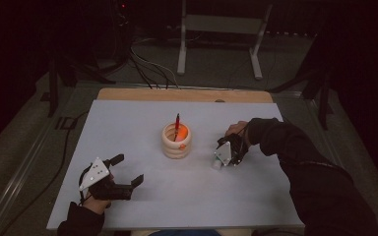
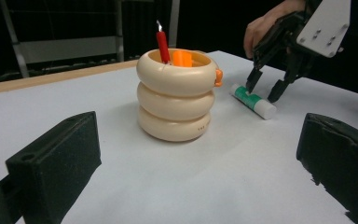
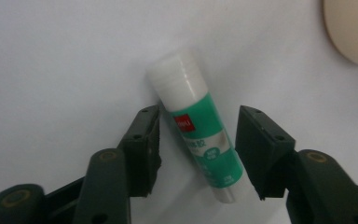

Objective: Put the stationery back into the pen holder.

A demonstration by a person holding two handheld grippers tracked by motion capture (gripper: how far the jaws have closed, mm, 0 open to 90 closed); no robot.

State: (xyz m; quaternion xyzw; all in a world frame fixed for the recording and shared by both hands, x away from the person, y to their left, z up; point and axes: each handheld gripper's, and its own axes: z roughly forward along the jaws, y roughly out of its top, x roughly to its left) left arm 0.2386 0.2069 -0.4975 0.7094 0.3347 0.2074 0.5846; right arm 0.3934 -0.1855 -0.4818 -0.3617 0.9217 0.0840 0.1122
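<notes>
Grasp step: right gripper (image 3: 198,149) hung over glue stick (image 3: 198,140) lying flat on desk (image 1: 128,128) beside holder (image 1: 176,141), jaws straddling it, not yet touching. Left gripper (image 1: 128,169) rested open, apart. Next: close squarely, lift.

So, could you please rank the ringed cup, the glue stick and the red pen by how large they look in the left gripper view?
1. Ringed cup.
2. Glue stick.
3. Red pen, mostly hidden inside the cup, so unsure.

A glue stick (image 1: 217,164) lies on the table (image 1: 142,118) right of the pen holder (image 1: 176,142), between the right claw's (image 1: 225,158) jaws
</notes>
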